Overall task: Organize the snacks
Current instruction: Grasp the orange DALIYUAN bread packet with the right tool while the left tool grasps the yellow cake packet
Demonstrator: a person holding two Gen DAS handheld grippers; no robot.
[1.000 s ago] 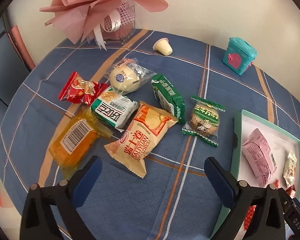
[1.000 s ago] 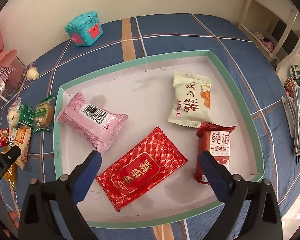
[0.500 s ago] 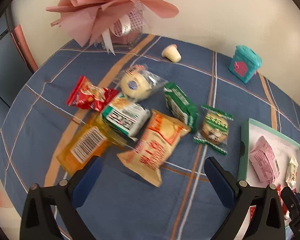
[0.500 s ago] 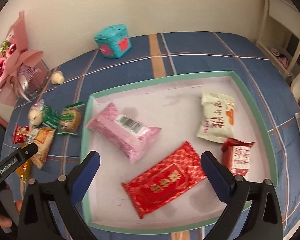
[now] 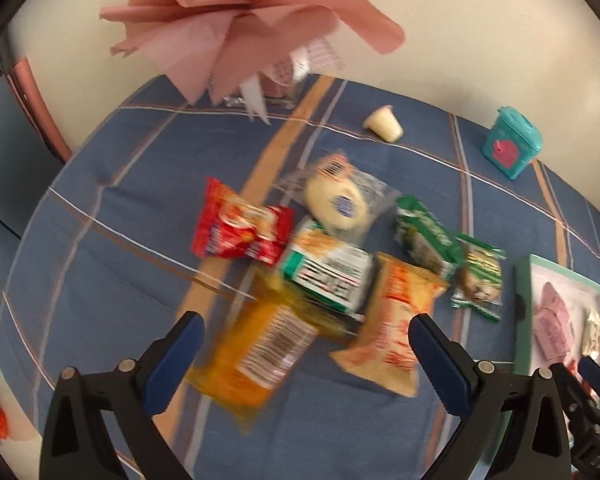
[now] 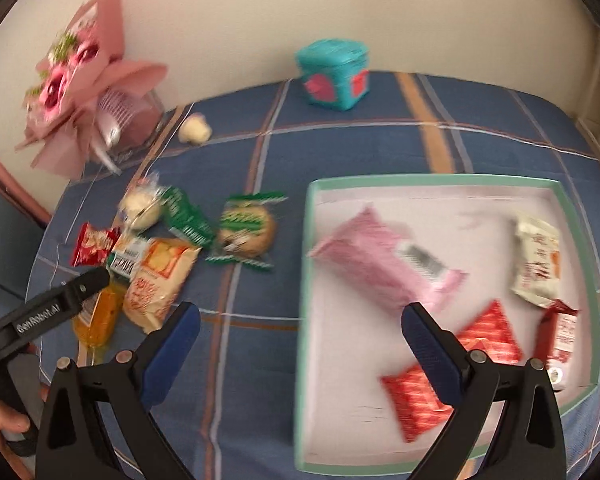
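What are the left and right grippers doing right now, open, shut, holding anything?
Left gripper: open, empty, over the loose snack pile.
Right gripper: open, empty, over the tray's left rim.

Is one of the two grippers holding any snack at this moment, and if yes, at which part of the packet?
Nothing is held. The left gripper is open above the orange packet, and the right gripper is open near the tray edge.

Pink bouquet [image 5: 236,12], teal box [image 5: 511,147] on plaid tablecloth [image 5: 112,216].
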